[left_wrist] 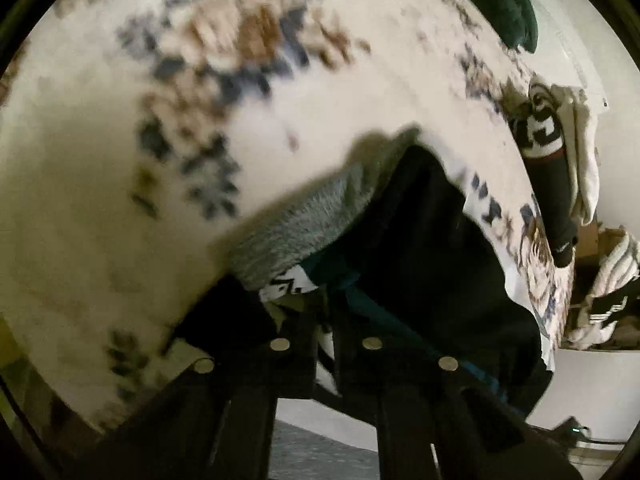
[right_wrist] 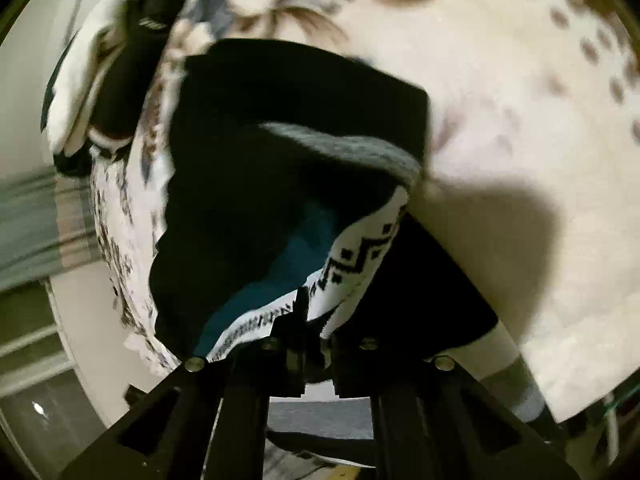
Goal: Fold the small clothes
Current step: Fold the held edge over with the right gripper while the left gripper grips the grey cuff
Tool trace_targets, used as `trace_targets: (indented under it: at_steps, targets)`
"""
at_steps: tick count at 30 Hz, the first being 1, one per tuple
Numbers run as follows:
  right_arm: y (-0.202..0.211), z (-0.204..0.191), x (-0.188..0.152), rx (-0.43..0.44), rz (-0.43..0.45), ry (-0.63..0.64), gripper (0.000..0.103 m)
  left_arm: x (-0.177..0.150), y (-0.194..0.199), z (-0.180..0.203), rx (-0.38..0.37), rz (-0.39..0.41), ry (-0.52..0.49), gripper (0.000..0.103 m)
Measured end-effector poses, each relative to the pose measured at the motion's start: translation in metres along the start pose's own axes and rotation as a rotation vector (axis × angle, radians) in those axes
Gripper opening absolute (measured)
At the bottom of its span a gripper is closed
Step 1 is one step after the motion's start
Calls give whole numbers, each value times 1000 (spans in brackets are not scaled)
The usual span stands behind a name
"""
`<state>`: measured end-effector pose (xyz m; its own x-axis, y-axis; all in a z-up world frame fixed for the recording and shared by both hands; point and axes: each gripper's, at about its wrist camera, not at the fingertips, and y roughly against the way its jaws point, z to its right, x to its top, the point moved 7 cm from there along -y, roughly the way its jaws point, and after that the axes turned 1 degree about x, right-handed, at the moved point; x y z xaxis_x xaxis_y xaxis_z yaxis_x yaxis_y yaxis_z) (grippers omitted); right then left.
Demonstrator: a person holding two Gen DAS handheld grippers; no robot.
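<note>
1. I see a small dark knitted sock with a grey heel, a teal patch and a white zigzag-patterned cuff (right_wrist: 360,256) lying on a cream cloth printed with blue and brown flowers (left_wrist: 100,184) that covers the surface

2. My left gripper (left_wrist: 324,344) has its jaws pressed together on the sock's patterned cuff edge; a sliver of white fabric shows between them

3. My right gripper (right_wrist: 316,340) has its jaws pinching the same white cuff, with the fabric bunched right at the tips

4. The sock's dark body (left_wrist: 432,248) stretches away from both grippers, its grey heel humped upward, so it is partly lifted and not flat

5. At the edge of the cloth sits a heap of other dark and white socks (left_wrist: 560,168), well apart from the one I hold

6. Both views are blurred, so I cannot tell how much fabric each grip has

7. To fold well, I judge I should keep both pinches firm and level, carry the cuff over toward the toe in one even sweep, and lay it down before letting go, so the layers line up without twisting
</note>
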<state>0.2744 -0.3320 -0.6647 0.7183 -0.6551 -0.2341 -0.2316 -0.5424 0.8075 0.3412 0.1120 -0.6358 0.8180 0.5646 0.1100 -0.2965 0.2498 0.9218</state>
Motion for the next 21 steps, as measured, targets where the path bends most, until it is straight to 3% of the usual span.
trace_targets:
  at_steps: [3,6,8,9,10,11,12,13,15,20,21]
  targets:
    - [22,-11,-9,-9,11,46,8,6,14,-18,27,9,-20,3]
    - [22,-5,-13,-59,-23,58,8,4,2,-39,33,-58,29,5]
    - [13,12,-17,-111,-80,46,10,-1,1,-45,-30,-90,90,7]
    - [9,18,-18,-118,-98,31,16,-4,3,-44,-55,-98,107,19]
    - [7,20,-18,-113,-105,7,24,-8,5,-42,-85,-108,123,44]
    - [6,21,-20,-100,-108,-9,31,-12,5,-37,-140,-113,144,57]
    - [4,20,-23,-80,-108,-15,50,-15,6,-33,-181,-112,167,65]
    - [2,20,-26,-60,-103,-18,60,-19,4,-30,-220,-113,196,65]
    - [-4,17,-32,-33,-105,-25,61,-24,-9,-22,-251,-138,238,65]
    - [-32,16,-35,-2,-107,-87,61,-25,-42,-14,-184,-119,274,63]
    - [-37,12,-34,11,-90,-94,61,-24,-41,-13,-175,-93,270,55]
